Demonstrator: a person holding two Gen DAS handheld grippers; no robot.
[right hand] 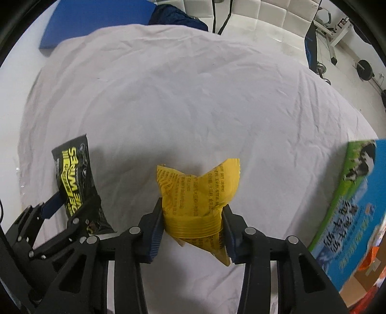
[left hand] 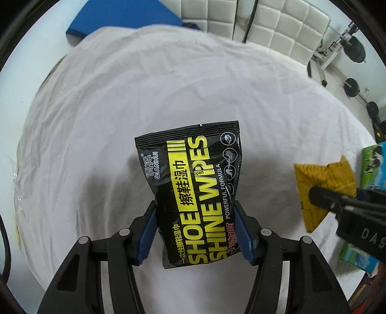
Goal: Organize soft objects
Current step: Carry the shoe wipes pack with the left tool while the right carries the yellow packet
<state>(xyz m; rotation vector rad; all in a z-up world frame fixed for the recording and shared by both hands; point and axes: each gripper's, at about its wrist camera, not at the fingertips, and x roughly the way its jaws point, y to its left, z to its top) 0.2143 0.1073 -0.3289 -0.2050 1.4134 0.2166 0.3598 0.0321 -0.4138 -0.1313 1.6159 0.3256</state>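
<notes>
My left gripper (left hand: 195, 231) is shut on a black and yellow pack of shoe shine wipes (left hand: 193, 188) and holds it over the white sheet (left hand: 120, 108). The pack also shows at the left of the right wrist view (right hand: 72, 178), with the left gripper (right hand: 70, 212) around it. My right gripper (right hand: 193, 231) is shut on a soft yellow packet (right hand: 200, 193), pinched at its middle, above the sheet (right hand: 193, 96). That packet (left hand: 320, 186) and the right gripper (left hand: 320, 195) appear at the right of the left wrist view.
A green and blue carton (right hand: 354, 207) stands at the right edge, also seen in the left wrist view (left hand: 374, 166). A blue mat (right hand: 91, 21) and dark cloth (right hand: 178, 17) lie beyond the sheet's far edge. Weights and a frame (left hand: 337, 48) stand at the far right.
</notes>
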